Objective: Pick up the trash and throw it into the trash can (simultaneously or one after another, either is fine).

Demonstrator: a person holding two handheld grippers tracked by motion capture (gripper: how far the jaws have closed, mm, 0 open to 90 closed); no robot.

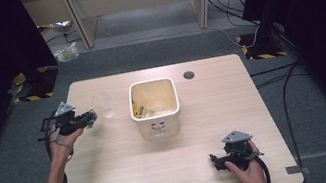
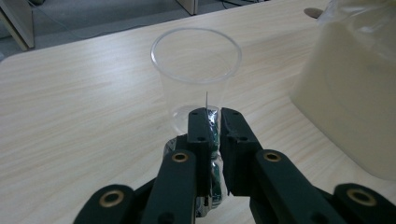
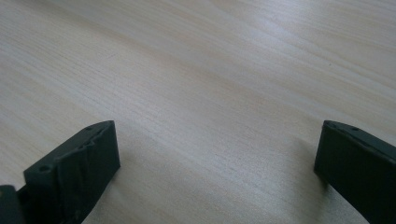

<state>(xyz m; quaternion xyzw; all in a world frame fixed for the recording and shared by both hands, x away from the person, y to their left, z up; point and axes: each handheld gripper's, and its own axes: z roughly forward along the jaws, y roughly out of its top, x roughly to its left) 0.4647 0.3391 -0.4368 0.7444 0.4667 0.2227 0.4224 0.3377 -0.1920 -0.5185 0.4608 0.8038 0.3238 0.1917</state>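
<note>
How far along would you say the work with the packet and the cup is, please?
Done: the left gripper has a small green packet clamped. In hand: it holds the packet just short of the clear cup. Left: the cup looks empty, so nothing is in yet. The right gripper rests open over the table.

The left gripper (image 1: pixel 85 119) is held out over the left part of the surface (image 1: pixel 130 178), its forearm reaching in from the bottom left and its grey plate on top. Its fingers (image 2: pixel 200 128) are drawn close together, pinching a small green-and-silver packet (image 2: pixel 214 126). The right gripper (image 1: pixel 218 160) sits low at the near right, gripped in the person's right hand (image 1: pixel 249 174), its fingers (image 3: pixel 88 161) spread wide apart with nothing between them.
</note>
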